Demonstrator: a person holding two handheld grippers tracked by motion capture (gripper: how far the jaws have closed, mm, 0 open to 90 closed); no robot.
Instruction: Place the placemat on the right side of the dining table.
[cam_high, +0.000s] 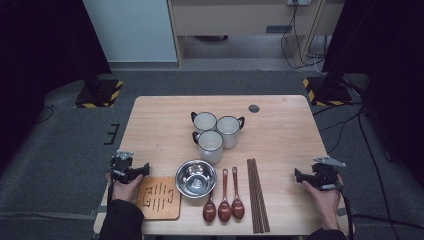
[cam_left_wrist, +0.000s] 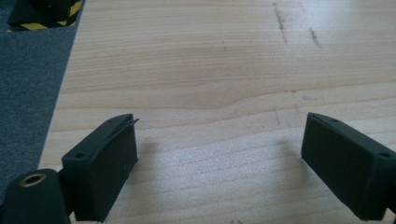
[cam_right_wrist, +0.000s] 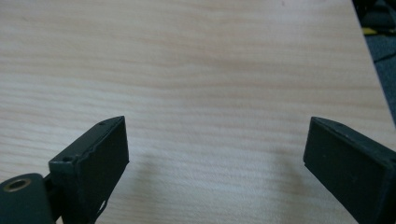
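Note:
My left gripper (cam_high: 145, 168) rests at the table's front left, held by a hand in a dark sleeve, just above a wooden trivet (cam_high: 159, 198). Its jaws stand wide apart over bare wood, and the left gripper (cam_left_wrist: 219, 154) holds nothing. At the front right my right gripper (cam_high: 298, 175) lies in the other hand, pointing toward the table's middle. The right gripper (cam_right_wrist: 217, 154) is open too, with only wood grain between its jaws. A steel bowl (cam_high: 196, 178), three brown spoons (cam_high: 224, 197) and dark chopsticks (cam_high: 257, 195) lie between the two grippers.
Three white mugs (cam_high: 216, 132) with dark rims stand clustered behind the bowl at mid table. A small dark disc (cam_high: 254, 108) sits near the far edge. Grey carpet surrounds the table (cam_high: 280, 135), with hazard-striped stand bases (cam_high: 97, 95) at both far corners.

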